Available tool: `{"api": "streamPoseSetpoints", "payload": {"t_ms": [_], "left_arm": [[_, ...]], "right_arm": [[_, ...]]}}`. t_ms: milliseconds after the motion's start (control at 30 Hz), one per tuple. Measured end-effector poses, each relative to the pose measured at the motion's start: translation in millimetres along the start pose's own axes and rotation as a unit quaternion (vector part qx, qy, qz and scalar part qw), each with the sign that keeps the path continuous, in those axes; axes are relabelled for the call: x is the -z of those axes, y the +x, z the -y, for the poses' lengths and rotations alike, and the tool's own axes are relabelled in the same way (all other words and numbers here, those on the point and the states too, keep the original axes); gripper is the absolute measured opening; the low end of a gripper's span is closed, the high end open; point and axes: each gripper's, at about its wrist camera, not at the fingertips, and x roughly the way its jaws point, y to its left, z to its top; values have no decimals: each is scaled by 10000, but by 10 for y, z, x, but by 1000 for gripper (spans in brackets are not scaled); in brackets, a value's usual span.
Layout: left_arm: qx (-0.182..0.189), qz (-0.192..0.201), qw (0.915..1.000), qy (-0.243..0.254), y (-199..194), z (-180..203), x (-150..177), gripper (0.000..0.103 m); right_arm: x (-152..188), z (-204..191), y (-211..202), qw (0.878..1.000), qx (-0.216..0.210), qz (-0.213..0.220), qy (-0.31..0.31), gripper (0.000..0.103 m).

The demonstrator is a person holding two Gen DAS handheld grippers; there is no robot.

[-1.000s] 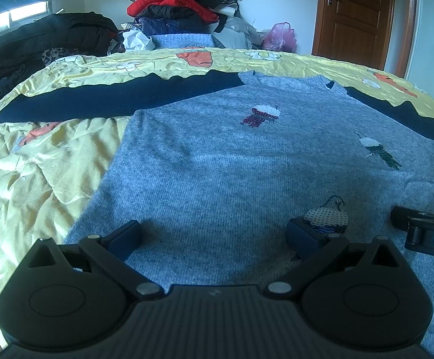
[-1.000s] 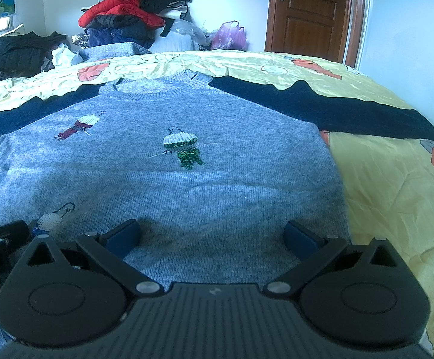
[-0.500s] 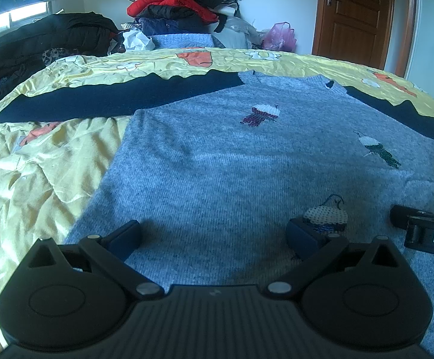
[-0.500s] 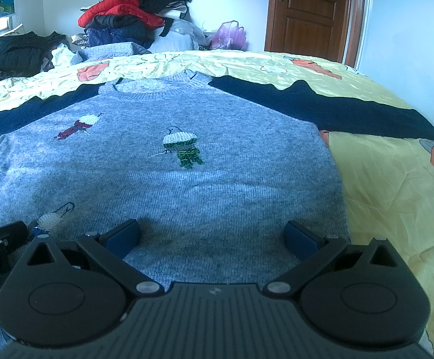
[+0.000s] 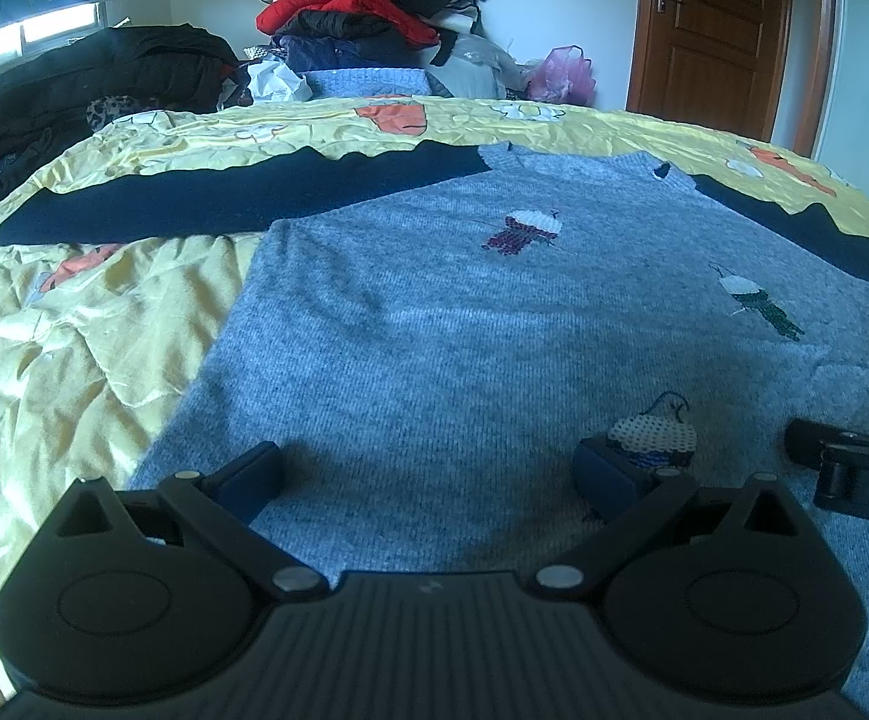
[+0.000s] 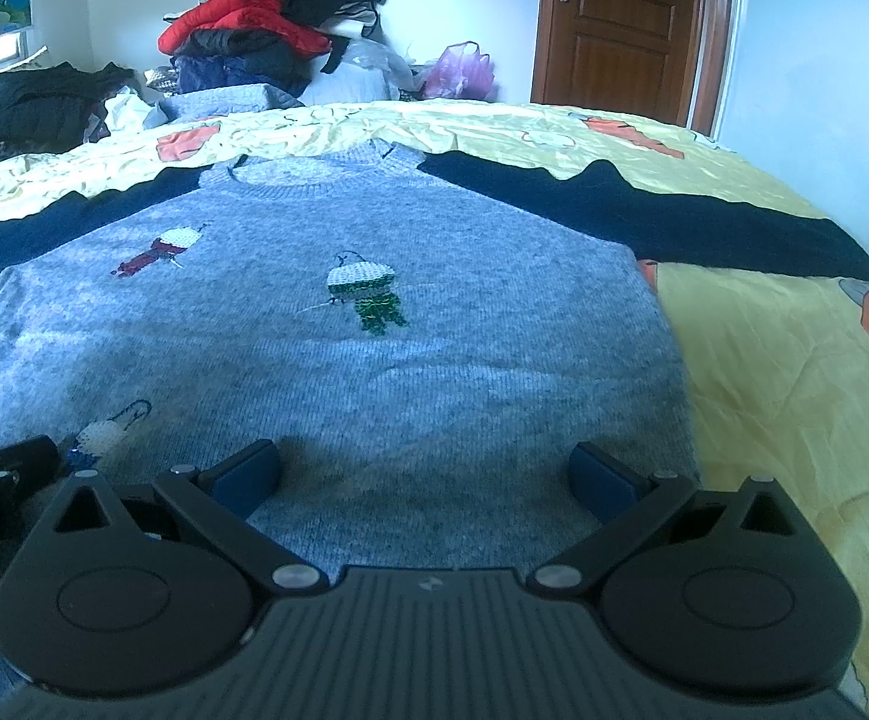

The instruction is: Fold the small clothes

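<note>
On the bed (image 5: 74, 396), over a crumpled yellow quilt with orange and white prints, a grey sweater (image 5: 464, 324) lies flat, front up, neck toward the far side. Its dark navy sleeves are spread out to either side: one (image 5: 206, 204) runs left in the left wrist view, the other (image 6: 662, 216) runs right in the right wrist view. Three small knitted figures sit on the chest: a red one (image 5: 521, 231), a green one (image 6: 368, 294) and a blue one (image 5: 653, 441) nearest the hem.

Near the hem, the left gripper (image 5: 428, 477) rests low over the left half of the sweater, its fingers spread wide with nothing between them but knit; the right-hand fingertip lies just beside the blue figure. The right gripper (image 6: 428, 474) sits the same way over the right half, fingers wide apart and empty, its outer fingertip close to the sweater's side edge. Each gripper shows at the rim of the other's view, so they are side by side.

Beyond the bed, a pile of clothes (image 5: 368, 18) with a red jacket on top stands against the wall, dark coats (image 5: 104, 84) are heaped at the left, a pink bag (image 5: 560, 69) sits by a brown door (image 5: 716, 30).
</note>
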Motion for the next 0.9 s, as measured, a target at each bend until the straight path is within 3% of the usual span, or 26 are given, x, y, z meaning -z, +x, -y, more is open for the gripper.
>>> {"api": "streamPoseSetpoints", "payload": {"t_ms": [733,900], "left_arm": [[24,-3,10000,6,-15,6,8,103],[22,-2,10000,7,-14,15,8,103]], "right_arm": [[-20,-5,26,10000,28,-6,11,103],[-97,121,-28,9996,-273,-64,-14,103]]}}
